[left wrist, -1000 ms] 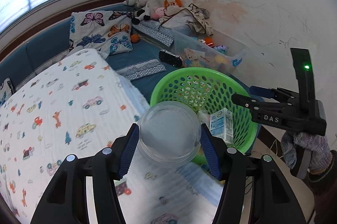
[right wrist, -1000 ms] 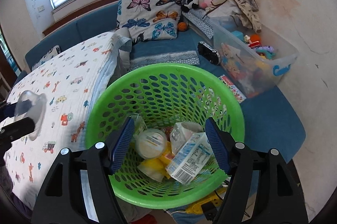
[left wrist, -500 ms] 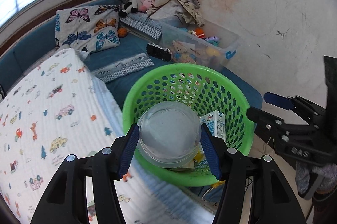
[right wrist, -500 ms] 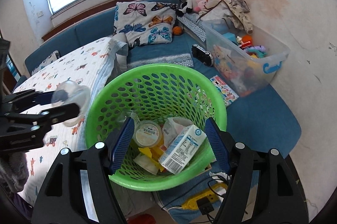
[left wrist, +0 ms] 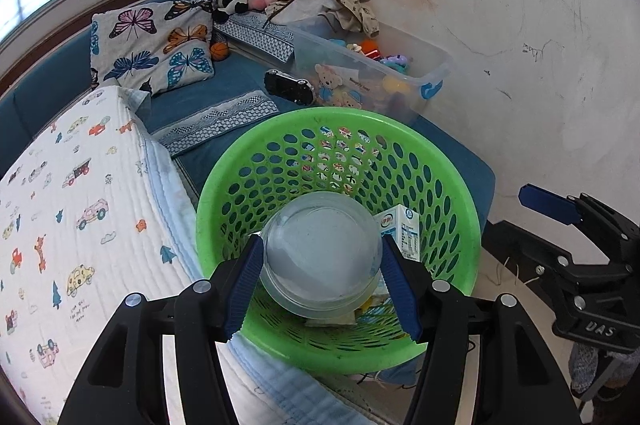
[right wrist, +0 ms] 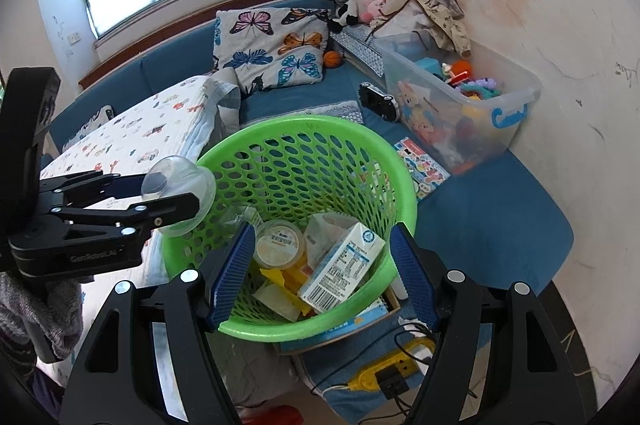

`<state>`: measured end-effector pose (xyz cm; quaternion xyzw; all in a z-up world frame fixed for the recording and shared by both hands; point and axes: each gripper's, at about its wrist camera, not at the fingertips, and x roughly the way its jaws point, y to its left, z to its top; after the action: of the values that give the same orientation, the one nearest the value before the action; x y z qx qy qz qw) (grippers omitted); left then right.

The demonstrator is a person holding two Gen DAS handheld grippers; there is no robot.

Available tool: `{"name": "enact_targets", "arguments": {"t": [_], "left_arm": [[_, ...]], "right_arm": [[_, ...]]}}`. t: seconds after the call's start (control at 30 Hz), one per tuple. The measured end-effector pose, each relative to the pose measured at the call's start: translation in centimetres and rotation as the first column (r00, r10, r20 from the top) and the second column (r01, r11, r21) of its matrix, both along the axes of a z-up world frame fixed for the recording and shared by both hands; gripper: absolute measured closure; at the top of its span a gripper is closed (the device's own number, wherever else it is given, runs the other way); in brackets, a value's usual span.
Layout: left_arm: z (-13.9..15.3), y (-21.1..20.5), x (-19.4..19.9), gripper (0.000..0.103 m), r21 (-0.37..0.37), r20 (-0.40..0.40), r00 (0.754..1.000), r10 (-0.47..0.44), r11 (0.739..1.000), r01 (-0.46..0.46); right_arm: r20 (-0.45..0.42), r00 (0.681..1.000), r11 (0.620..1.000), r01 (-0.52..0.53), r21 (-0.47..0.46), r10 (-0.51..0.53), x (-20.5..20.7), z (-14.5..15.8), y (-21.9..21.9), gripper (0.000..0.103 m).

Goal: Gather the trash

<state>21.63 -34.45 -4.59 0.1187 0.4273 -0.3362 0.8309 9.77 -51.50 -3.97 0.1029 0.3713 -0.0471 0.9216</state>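
Left gripper [left wrist: 322, 279] is clamped on a clear plastic dome lid [left wrist: 320, 257], its blue pads pressed to the lid's two sides, and holds it over the mouth of the green perforated basket [left wrist: 452, 193]. Seen from the right wrist, the lid [right wrist: 176, 185] sits at the basket's [right wrist: 304, 125] 9 o'clock rim, partly over the edge.

Right gripper [right wrist: 322, 273] has its jaws apart with nothing between them, poised above the basket's near rim; from the left wrist it shows [left wrist: 560, 221] at 3 o'clock, outside the basket.

Inside the basket lie a white milk carton [right wrist: 344, 269], a round lidded cup [right wrist: 279, 241], yellow wrappers [right wrist: 290, 275] and crumpled paper [right wrist: 328, 225]. At 10 o'clock a car-print quilt [left wrist: 68, 209] covers the bed. At 1 o'clock a clear toy bin [right wrist: 472, 105] stands against the wall, with a butterfly pillow [right wrist: 272, 45] at 12 o'clock.
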Motion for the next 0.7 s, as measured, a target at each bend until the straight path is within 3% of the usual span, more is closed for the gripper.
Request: {"name": "enact_targets", "arguments": {"t": [0.37, 0.7], "left_arm": [[1.3, 1.3, -0.6, 0.029, -0.064, 0.018, 1.000, 0.011, 0.998, -0.010], [3.7, 6.7, -2.8, 0.014, -0.109, 0.104, 0.991, 0.080, 0.992, -0.069]], "right_arm": [[0.029, 1.000, 1.000, -0.010, 0.018, 0.010, -1.9, 0.1, 1.7, 0.033], [0.044, 0.998, 0.999, -0.045, 0.016, 0.044, -3.2, 0.8, 4.9, 0.029]]}}
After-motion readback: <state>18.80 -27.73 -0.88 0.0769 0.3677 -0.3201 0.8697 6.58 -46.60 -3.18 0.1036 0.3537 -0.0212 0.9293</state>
